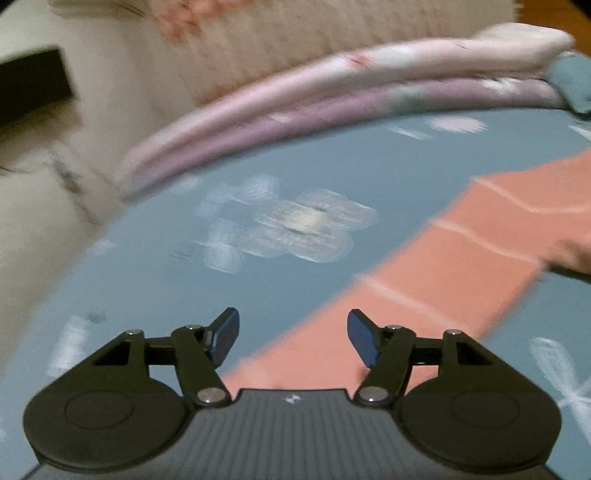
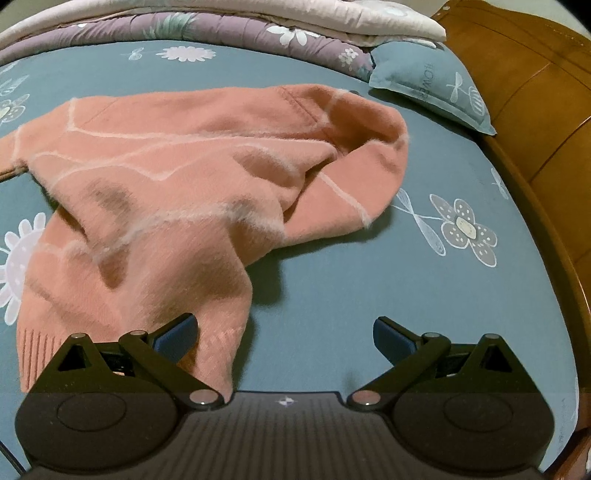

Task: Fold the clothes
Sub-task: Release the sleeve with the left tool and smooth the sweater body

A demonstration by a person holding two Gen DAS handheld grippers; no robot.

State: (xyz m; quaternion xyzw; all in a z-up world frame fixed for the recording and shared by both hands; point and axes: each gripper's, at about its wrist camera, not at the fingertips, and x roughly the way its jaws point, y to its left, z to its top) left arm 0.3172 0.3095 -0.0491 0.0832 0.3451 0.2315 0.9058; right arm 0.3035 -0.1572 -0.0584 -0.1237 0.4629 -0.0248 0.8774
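A salmon-pink sweater (image 2: 177, 177) with thin pale lines lies crumpled on the blue flowered bedsheet (image 2: 424, 288). Its ribbed hem is at the lower left in the right wrist view, and one sleeve curls round to the right. My right gripper (image 2: 284, 338) is open just above the sheet, its left finger over the hem corner, nothing held. In the blurred left wrist view, a long pink sleeve (image 1: 436, 280) runs from the lower middle to the upper right. My left gripper (image 1: 293, 339) hovers open over its near end, gripping nothing.
Folded pink and purple quilts (image 2: 229, 26) are stacked along the far edge of the bed (image 1: 332, 92). A blue pillow (image 2: 432, 92) lies at the far right by the wooden headboard (image 2: 535, 110). A pale wall and a dark object (image 1: 33, 85) show left.
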